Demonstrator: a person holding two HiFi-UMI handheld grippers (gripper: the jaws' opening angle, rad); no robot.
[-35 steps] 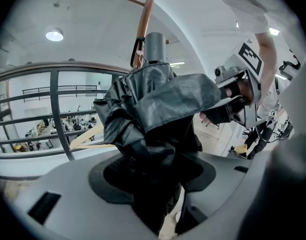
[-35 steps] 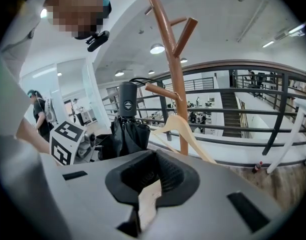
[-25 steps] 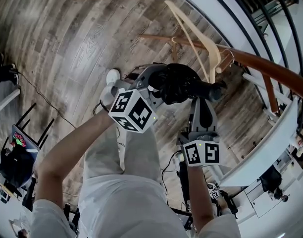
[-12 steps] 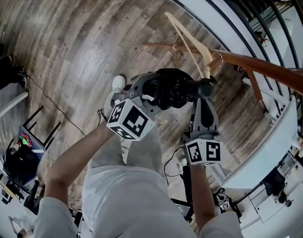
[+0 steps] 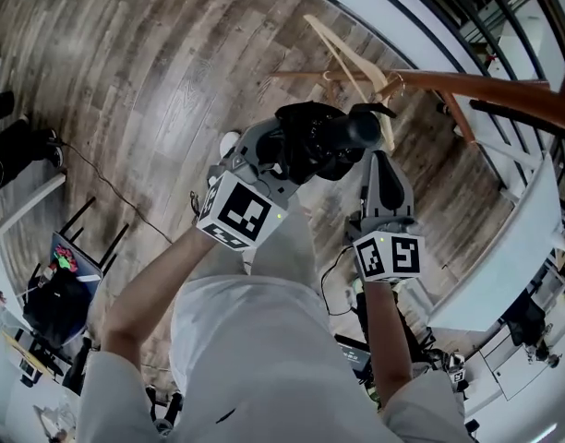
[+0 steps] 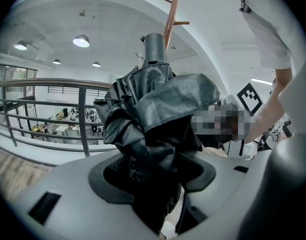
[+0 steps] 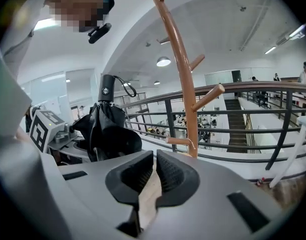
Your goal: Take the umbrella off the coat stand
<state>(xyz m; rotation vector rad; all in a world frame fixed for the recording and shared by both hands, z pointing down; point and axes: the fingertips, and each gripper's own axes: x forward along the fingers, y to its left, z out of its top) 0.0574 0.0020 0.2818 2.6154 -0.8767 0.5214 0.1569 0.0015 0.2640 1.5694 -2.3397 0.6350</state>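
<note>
The black folded umbrella (image 5: 312, 144) (image 6: 152, 119) is clamped in my left gripper (image 5: 281, 153) (image 6: 153, 171), whose jaws stand wide around the bunched fabric. Its grey cylindrical end (image 6: 154, 48) points up. In the right gripper view the umbrella (image 7: 105, 129) is at the left, its wrist strap hanging free, apart from the brown wooden coat stand (image 7: 185, 89) (image 5: 486, 86) (image 6: 169, 14). My right gripper (image 5: 375, 162) (image 7: 154, 166) is just right of the umbrella, jaws together with only a thin slit and nothing between them.
A dark-barred railing (image 7: 243, 91) (image 6: 53, 84) with a white curved ledge (image 5: 504, 247) runs behind the stand. Pale wooden branches (image 5: 349, 55) stick out by the pole. A black chair with clutter (image 5: 52, 289) is on the plank floor at lower left.
Both grippers have risen together, carrying the umbrella upward beside the stand. The left gripper has rolled a little. The grips look the same.
</note>
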